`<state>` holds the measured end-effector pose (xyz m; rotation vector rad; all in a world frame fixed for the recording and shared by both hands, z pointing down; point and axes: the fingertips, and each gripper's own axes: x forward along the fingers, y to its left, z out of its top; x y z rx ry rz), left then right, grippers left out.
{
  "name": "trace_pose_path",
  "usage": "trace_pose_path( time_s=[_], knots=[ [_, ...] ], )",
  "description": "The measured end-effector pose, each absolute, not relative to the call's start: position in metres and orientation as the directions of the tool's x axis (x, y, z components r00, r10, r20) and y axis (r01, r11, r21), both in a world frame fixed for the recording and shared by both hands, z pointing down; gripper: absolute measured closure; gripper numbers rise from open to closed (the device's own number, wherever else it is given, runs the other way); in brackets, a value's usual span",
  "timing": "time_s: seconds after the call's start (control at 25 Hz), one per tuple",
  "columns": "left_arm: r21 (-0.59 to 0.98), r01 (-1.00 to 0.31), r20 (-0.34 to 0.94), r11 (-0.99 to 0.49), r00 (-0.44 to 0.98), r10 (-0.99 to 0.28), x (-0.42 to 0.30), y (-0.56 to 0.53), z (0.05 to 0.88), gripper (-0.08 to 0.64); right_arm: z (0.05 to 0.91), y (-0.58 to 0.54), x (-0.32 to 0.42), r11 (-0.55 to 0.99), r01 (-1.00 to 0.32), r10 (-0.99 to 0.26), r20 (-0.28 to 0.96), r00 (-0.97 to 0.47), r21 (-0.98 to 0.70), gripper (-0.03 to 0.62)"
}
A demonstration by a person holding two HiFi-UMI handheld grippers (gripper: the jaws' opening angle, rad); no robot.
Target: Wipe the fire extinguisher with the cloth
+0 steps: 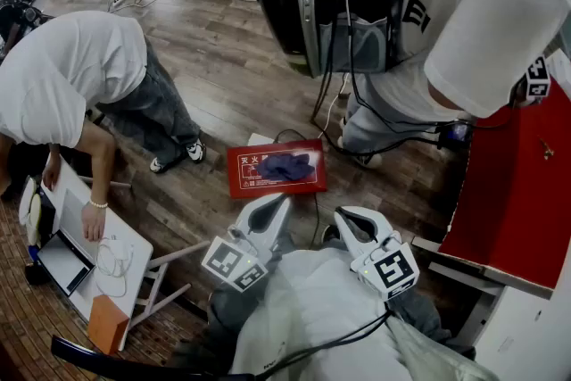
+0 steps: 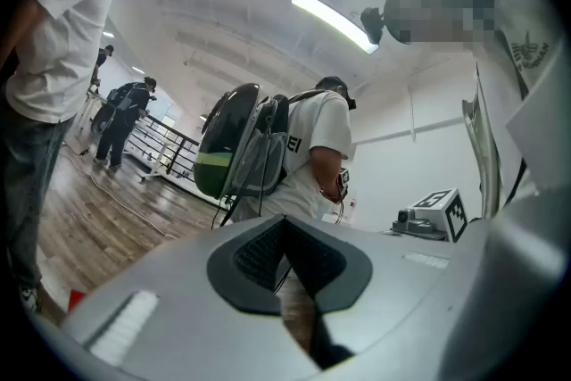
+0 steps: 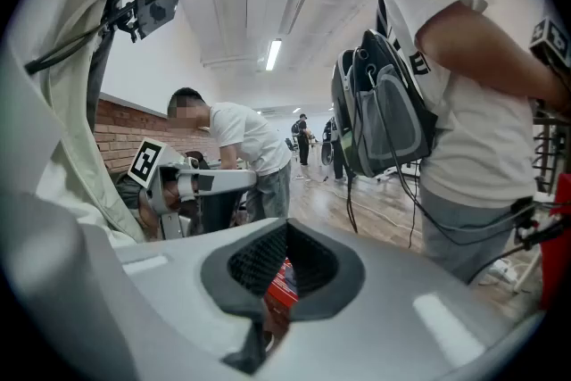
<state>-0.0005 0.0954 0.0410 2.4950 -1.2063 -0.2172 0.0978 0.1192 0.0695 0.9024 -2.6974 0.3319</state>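
Left hand-held gripper (image 1: 270, 208) and right hand-held gripper (image 1: 351, 220) both closed, empty. Cloth (image 1: 287, 165) on red box (image 1: 246, 180), well apart; reaching in still-closed jaws would likely shove it off.

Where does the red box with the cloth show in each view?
Head view: red box on the floor, centre frame.
Left gripper view: not identifiable.
Right gripper view: red box, only a sliver, low centre.
Shared landmark: the backpack.

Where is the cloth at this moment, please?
In the head view, the dark blue cloth lies on the flat red box on the wooden floor, near the centre, just beyond the left gripper.
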Motion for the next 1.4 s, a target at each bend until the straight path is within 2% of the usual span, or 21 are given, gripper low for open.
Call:
trace_pose_path(
  time_s=[0.56, 0.8, 1.0, 1.2, 1.32, 1.36, 1.4],
  knots=[
    [0.395, -0.749, 0.027, -0.532, 0.589, -0.808, -0.002, 0.107, 0.046, 0.572, 0.068, 0.126, 0.096, 0.808, -0.566, -0.499, 0.321, -0.805, -0.162, 0.6],
    [0.397, -0.792, 0.057, -0.464, 0.525, -0.849, -0.019, 0.124, 0.064, 0.572, 0.079, 0.127, 0.103, 0.894, -0.448, -0.42, 0.341, -0.841, -0.004, 0.6],
    [0.412, -0.839, 0.11, -0.355, 0.433, -0.895, -0.041, 0.141, 0.099, 0.572, 0.152, 0.11, 0.095, 0.925, -0.381, -0.337, 0.467, -0.818, 0.001, 0.6],
    [0.454, -0.846, 0.149, -0.281, 0.383, -0.912, -0.064, 0.153, 0.159, 0.572, 0.239, 0.075, 0.047, 0.92, -0.378, -0.373, 0.516, -0.771, 0.099, 0.6],
    [0.508, -0.822, 0.175, -0.257, 0.391, -0.903, -0.087, 0.156, 0.197, 0.572, 0.278, 0.065, 0.008, 0.928, -0.365, -0.35, 0.534, -0.77, 0.081, 0.598],
    [0.518, -0.815, 0.177, -0.26, 0.4, -0.899, -0.095, 0.154, 0.212, 0.572, 0.293, 0.058, -0.003, 0.924, -0.374, -0.358, 0.536, -0.765, 0.082, 0.578],
    [0.521, -0.81, 0.171, -0.269, 0.408, -0.897, -0.102, 0.149, 0.227, 0.572, 0.309, 0.046, -0.013, 0.915, -0.391, -0.381, 0.536, -0.753, 0.102, 0.52]
  ],
)
